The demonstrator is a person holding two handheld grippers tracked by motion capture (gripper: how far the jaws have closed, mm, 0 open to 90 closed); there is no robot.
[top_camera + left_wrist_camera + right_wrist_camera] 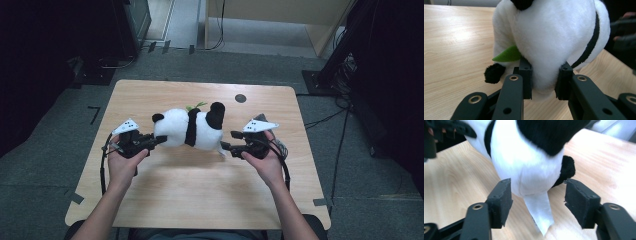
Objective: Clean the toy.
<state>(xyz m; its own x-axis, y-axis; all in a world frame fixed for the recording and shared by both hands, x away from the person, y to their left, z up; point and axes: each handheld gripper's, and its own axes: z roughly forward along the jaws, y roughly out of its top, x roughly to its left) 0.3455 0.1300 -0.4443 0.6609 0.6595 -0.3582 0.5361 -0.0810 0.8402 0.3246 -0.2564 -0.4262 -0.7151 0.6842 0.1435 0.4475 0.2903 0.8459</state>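
White-and-black plush panda [190, 127] (green leaf [507, 55], white tag [539, 212]) on pale wood-grain table [200, 195]

A light wooden counter [200, 190] with rounded corners is standing on grey carpet floor [45, 165]. A small dark round disc [240, 98] is lying near its far edge. A black-and-white plush panda [192, 127] is stretching across the middle (whether it is resting on the wood cannot be told).
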